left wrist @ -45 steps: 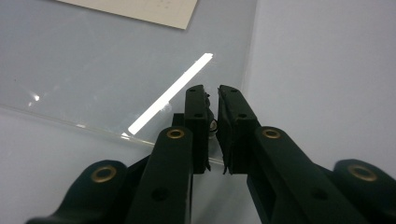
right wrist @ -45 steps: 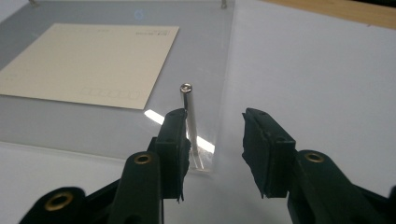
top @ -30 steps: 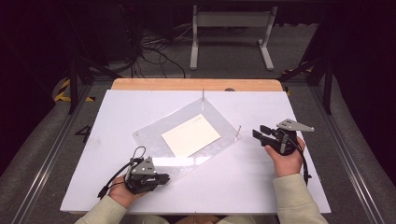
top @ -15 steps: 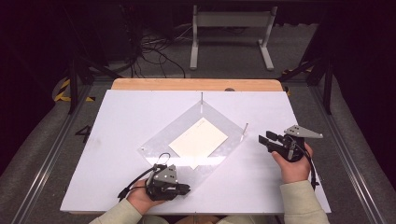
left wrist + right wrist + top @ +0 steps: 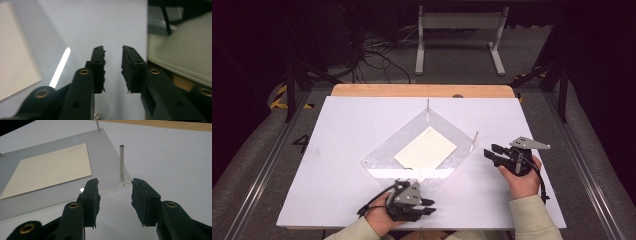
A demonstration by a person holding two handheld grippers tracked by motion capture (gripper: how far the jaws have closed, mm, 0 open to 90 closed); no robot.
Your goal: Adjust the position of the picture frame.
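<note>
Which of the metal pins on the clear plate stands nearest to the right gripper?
The pin at the clear plate's right corner, just ahead of the right gripper; the far-corner pin stands farther back.

Clear glossy plate point(image 5: 384, 152) and matt cream card point(image 5: 425, 149) on a smooth white tabletop point(image 5: 337, 130).

The plate looks like transparent acrylic, its surface throwing a bright glare near the corner closest to the left gripper point(image 5: 428, 206); thin polished metal pins point(image 5: 122, 162) stand at its corners. The card lying on the plate appears to be uncoated paper, faintly printed. Beyond the plate, the table's far edge is a strip of pale bare wood point(image 5: 422, 90). Both the left gripper and the right gripper point(image 5: 488, 151) have matt black plastic jaws with rough-edged pads and brass-coloured rivets; the right one carries a dull grey plate on top.
</note>
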